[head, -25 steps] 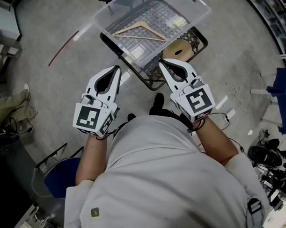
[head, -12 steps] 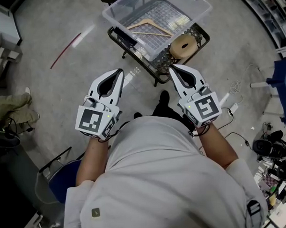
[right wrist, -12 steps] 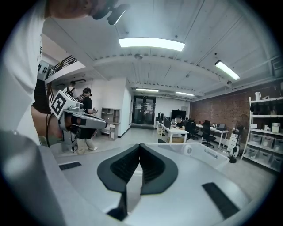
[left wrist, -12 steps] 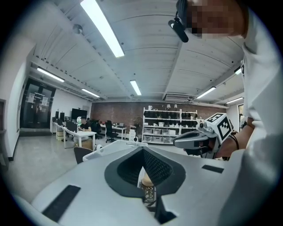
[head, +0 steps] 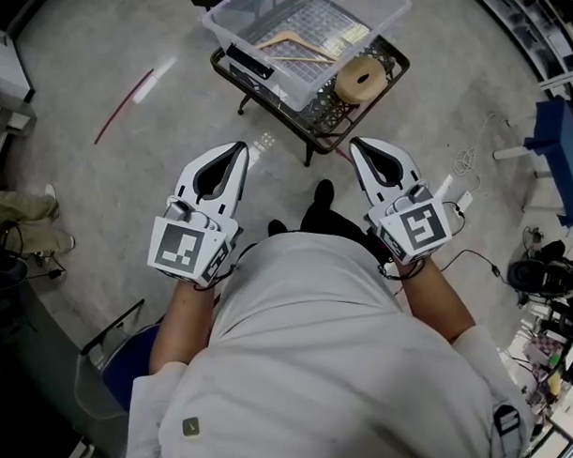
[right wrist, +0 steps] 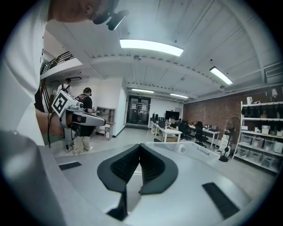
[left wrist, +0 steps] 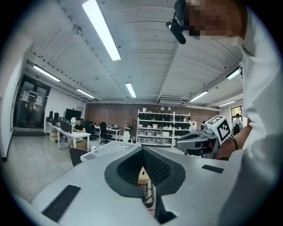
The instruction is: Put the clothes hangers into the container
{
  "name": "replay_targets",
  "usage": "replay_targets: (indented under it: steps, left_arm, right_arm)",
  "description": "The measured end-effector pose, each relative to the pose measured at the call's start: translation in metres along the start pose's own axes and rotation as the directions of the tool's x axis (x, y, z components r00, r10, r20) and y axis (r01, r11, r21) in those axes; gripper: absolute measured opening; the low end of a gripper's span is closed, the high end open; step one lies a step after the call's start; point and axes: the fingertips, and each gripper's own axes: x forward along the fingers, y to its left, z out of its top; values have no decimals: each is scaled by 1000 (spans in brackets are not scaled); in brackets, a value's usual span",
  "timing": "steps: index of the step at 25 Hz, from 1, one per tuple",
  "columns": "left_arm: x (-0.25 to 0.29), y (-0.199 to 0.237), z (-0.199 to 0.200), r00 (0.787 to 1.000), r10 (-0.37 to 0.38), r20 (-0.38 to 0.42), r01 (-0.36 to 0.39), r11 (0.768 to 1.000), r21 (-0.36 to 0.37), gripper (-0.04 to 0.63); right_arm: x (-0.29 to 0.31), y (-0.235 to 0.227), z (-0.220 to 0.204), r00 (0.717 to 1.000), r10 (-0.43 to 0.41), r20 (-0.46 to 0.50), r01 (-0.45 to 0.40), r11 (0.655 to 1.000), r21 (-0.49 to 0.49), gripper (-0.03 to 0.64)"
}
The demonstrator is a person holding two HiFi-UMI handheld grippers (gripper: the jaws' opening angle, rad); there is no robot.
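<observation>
Hanger (head: 294, 46) lies flat inside container (head: 225, 33), within its walls.

This is an open-plan office that doubles as a lab or workshop. A brick wall (left wrist: 110, 112) closes the far end. White shelves (left wrist: 161, 128) of storage bins stand against its right part. Work surfaces (left wrist: 75, 136) with monitors (left wrist: 73, 114) and office chairs (left wrist: 103, 130) fill the space before its left part. Strip lights (left wrist: 101, 28) run toward it overhead. Loose cables (head: 468, 179) lie on the concrete floor (head: 125, 163).

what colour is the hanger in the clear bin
Light tan wood, seen best in the head view: the hanger lies in the container.
</observation>
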Motion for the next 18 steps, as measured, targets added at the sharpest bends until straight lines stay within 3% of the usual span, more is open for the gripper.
replay_targets:
  steps: [11,18]
  left_arm:
    - [-18,-9,-1,1000,20,4,-20,1000,-19,17]
    - [-20,-20,-3,999,33,-4,-33,999,-12,17]
  right_arm:
    - [-25,23,2,999,39,9,-39,999,-14,19]
    - [-34,26,0,1000,29,1,-29,999,34,18]
